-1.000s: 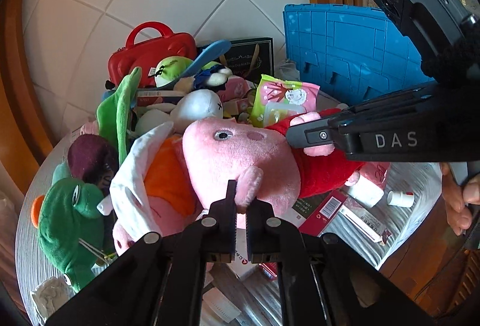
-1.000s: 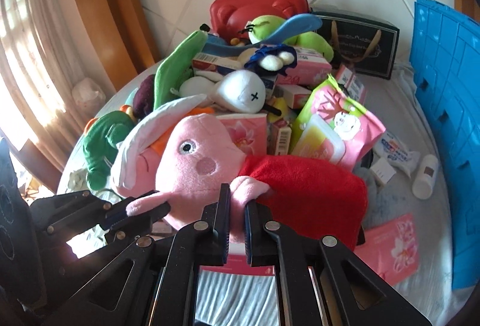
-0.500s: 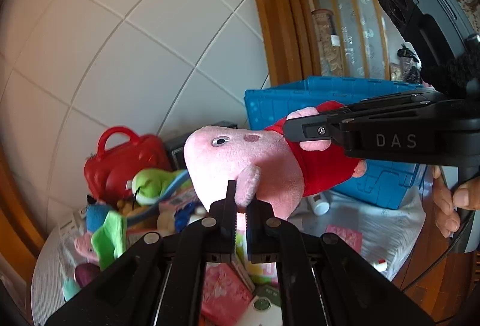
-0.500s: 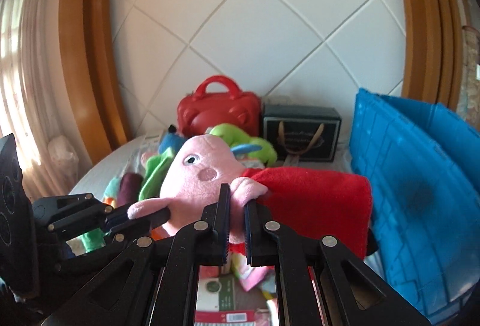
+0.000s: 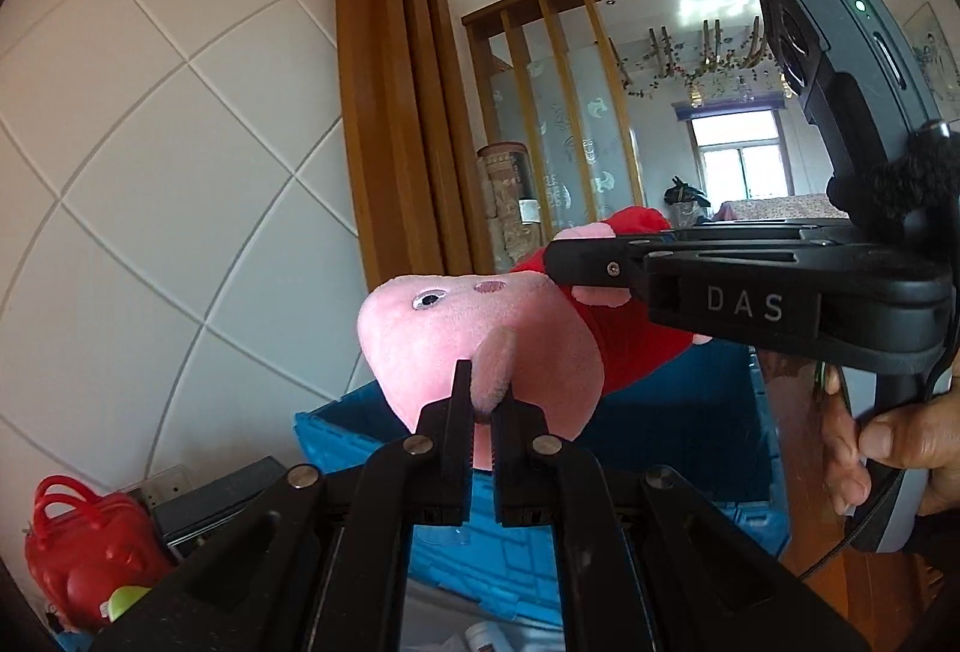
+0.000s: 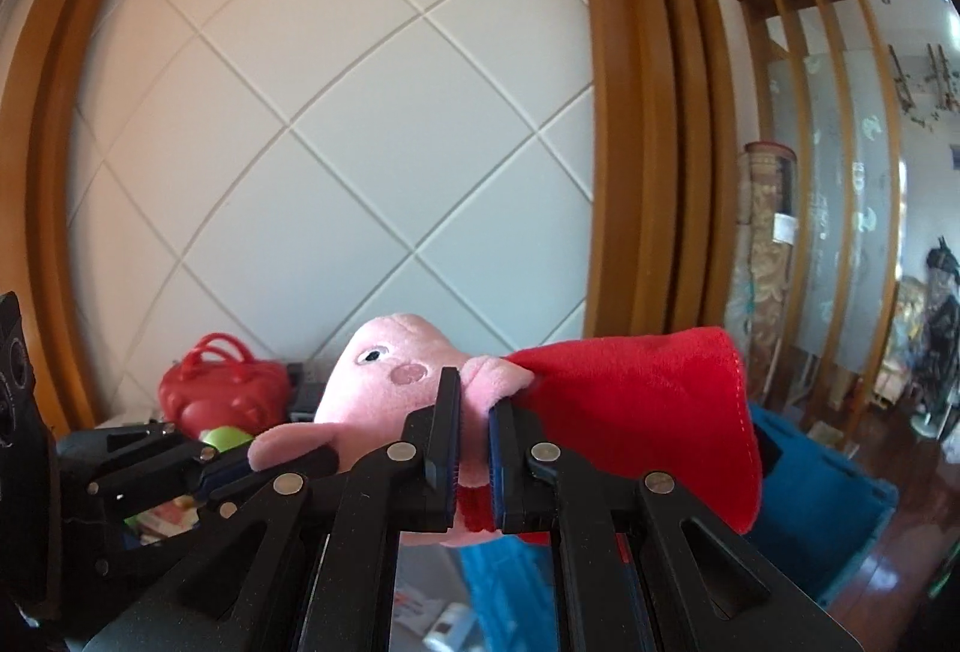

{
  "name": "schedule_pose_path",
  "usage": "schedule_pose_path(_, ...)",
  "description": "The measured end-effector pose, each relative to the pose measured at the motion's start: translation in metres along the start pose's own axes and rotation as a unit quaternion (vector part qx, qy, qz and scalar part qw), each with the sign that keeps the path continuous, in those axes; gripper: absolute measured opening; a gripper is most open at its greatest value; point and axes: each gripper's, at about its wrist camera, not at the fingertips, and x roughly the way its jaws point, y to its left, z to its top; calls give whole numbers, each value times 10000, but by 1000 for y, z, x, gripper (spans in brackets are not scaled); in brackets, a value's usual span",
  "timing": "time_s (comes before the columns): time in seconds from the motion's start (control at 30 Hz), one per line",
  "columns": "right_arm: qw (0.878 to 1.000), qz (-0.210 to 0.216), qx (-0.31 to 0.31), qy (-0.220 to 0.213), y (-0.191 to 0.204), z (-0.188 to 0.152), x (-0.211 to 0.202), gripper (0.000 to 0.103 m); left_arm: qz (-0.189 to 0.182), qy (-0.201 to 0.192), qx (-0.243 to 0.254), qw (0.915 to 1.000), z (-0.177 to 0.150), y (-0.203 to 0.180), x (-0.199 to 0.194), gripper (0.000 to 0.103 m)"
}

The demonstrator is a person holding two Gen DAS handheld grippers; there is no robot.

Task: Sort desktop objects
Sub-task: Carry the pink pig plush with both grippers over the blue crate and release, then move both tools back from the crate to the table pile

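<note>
A pink pig plush (image 5: 432,340) in a red dress (image 6: 648,400) hangs in the air, stretched between both grippers. My left gripper (image 5: 483,391) is shut on one of its pink arms, low in the middle of the left wrist view. My right gripper (image 6: 474,403) is shut on the other arm, next to the dress. In the left wrist view the right gripper (image 5: 564,265) comes in from the right; in the right wrist view the left gripper (image 6: 243,463) comes in from the left. The plush's head (image 6: 384,370) faces up and left. Its legs are hidden.
An open blue crate (image 5: 540,478) (image 6: 810,502) stands just below and behind the plush. A red case (image 5: 78,550) (image 6: 222,394) and a black bag (image 5: 216,496) sit by the white tiled wall, with toys beside them. A hand (image 5: 888,448) holds the right gripper's handle.
Both grippers rose together and carried the plush up off the pile of toys to above the blue crate. Both views tipped up from the table to the wall and room.
</note>
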Motion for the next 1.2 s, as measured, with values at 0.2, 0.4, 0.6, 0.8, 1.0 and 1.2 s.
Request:
schedule_pose_path(0.2, 9988, -409, 215, 138, -86, 1, 18, 8, -364, 154, -42, 9992, 21, -41, 79, 4)
schedule_pose_path(0.4, 9950, -643, 605, 471, -154, -4, 45, 9, -379, 362, -88, 9986, 30, -69, 145, 9)
schedule_pose_path(0.6, 9889, -908, 1080, 469, -204, -2, 51, 69, 253, 428, -438, 9978, 39, -61, 167, 90)
schedule_pose_path(0.8, 9919, -912, 871, 121, -195, 9, 27, 95, 675, 445, -420, 9958, 36, -58, 161, 92)
schedule_pose_path(1.0, 9927, -723, 964, 2, -183, 2, 14, 97, 980, 561, -361, 9929, 21, -55, 140, 92)
schedule_pose_path(1.2, 9943, -418, 981, -66, -166, -9, -1, 102, 1365, 553, -430, 9882, 7, -51, 103, 92)
